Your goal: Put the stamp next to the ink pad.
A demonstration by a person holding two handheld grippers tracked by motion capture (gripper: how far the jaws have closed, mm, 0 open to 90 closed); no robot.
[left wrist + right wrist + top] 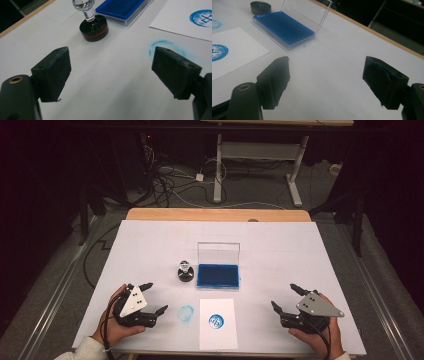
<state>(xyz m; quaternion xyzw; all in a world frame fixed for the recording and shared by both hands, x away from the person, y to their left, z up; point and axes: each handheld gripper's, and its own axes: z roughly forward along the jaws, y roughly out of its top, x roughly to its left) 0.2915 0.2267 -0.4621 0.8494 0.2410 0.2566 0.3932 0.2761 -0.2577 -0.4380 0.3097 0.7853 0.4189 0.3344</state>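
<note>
1. Presently, the left gripper (154,298) rests at the near left of the white table cover (280,255), held in the person's left hand (111,322); its jaws stand wide apart with nothing between them.
2. The right gripper (283,296) sits at the near right in the right hand (320,335), likewise released and empty; blue ink smears one of its pads (379,67).
3. The round stamp (185,270), black base with a red band and a clear knob, stands upright just left of the ink pad, ahead of the left gripper and apart from it.
4. The blue ink pad (218,275) lies mid-table, its clear lid (218,252) raised upright behind it.
5. A white sheet (217,335) lies near the front edge, bearing a round blue stamp print (216,321).
6. A faint blue ring smudge (185,313) marks the cover just left of the sheet.
</note>
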